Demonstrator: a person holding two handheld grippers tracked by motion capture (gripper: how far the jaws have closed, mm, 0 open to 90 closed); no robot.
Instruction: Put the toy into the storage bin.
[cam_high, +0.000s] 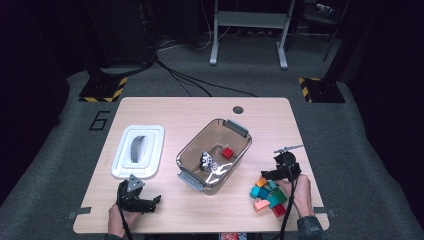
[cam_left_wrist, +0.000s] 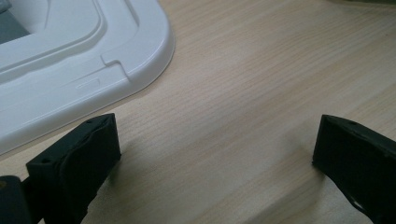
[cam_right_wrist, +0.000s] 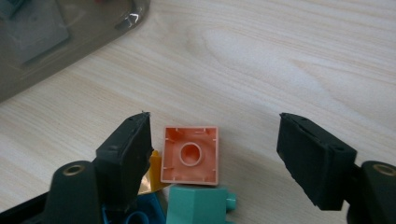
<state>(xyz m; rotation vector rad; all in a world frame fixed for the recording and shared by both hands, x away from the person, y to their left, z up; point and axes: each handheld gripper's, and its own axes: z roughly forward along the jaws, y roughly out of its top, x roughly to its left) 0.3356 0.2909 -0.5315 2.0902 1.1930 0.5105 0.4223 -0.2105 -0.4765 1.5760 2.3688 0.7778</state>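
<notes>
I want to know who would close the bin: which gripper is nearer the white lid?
Left. The left gripper rests just below the white lid, near its front corner. The right gripper is across the table, past the clear bin, over the toy bricks.

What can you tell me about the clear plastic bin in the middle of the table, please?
The clear bin is a rectangular, smoke-tinted transparent plastic container with rounded corners and a grey latch handle at each short end. It sits open and upright on the wooden table, turned diagonally. Inside lie a red block and a small black-and-white item too small to identify. Its white lid, with a grey handle, lies apart to its left. Neither gripper touches it.
</notes>
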